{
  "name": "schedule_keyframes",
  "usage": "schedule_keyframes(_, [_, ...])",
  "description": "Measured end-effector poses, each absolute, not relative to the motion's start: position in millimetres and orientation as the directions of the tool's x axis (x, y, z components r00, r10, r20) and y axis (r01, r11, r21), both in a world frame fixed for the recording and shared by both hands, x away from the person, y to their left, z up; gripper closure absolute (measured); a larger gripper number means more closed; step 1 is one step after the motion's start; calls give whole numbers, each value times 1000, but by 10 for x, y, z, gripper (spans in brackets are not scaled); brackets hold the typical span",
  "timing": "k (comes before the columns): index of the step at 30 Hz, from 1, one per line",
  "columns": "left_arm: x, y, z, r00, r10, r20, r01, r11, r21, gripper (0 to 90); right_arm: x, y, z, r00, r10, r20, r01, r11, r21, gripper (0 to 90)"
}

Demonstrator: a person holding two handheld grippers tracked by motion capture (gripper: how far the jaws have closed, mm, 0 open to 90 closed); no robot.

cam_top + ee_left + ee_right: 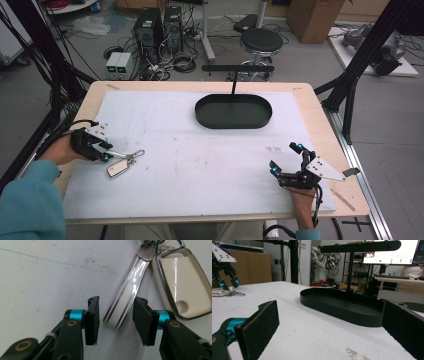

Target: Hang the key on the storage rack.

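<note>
Two claws were at work on the desk (320, 130), and the risk sat with the left one. The left claw (116, 322) lay near the desk's left edge with its jaws straddling the glossy white strap (126, 296) of a key fob set; neither pad was touching the strap, so the claw was spread around it, not yet pinching. The strap lay flat on the white mat (200, 165), joined by a metal ring to the white key fob (183, 286) just beside the farther pad.

Several things could have gone wrong from there, as I judged it. The strap looked slick and thin, and it lay at a slant between the jaws, so a squeeze might have caught only its end and let it slide out. If the pads closed too high, they could have skated over the top and pushed the strap flat instead of lifting it. The fob lay close enough that one pad might have nudged or trapped its edge. Once lifted, the fob would have hung and swung from the ring, tugging at a weak grip.

The right claw (286, 159) rested near the desk's right front corner, spread wide and holding nothing, facing the black oval tray (342, 308) with its hanging bar (362, 246).
</note>
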State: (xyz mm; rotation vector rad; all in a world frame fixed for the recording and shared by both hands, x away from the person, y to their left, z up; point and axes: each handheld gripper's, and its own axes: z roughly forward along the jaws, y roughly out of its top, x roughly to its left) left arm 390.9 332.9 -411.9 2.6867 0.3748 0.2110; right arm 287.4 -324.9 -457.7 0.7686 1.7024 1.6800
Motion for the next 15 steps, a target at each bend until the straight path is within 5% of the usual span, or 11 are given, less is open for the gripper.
schedule_keyframes(15, [3884, 3306, -4125, 961, 251, 112, 184, -891, 415, 730, 2873, -3250, -4577, -639, 769, -28, -18, 22, 1000, 12])
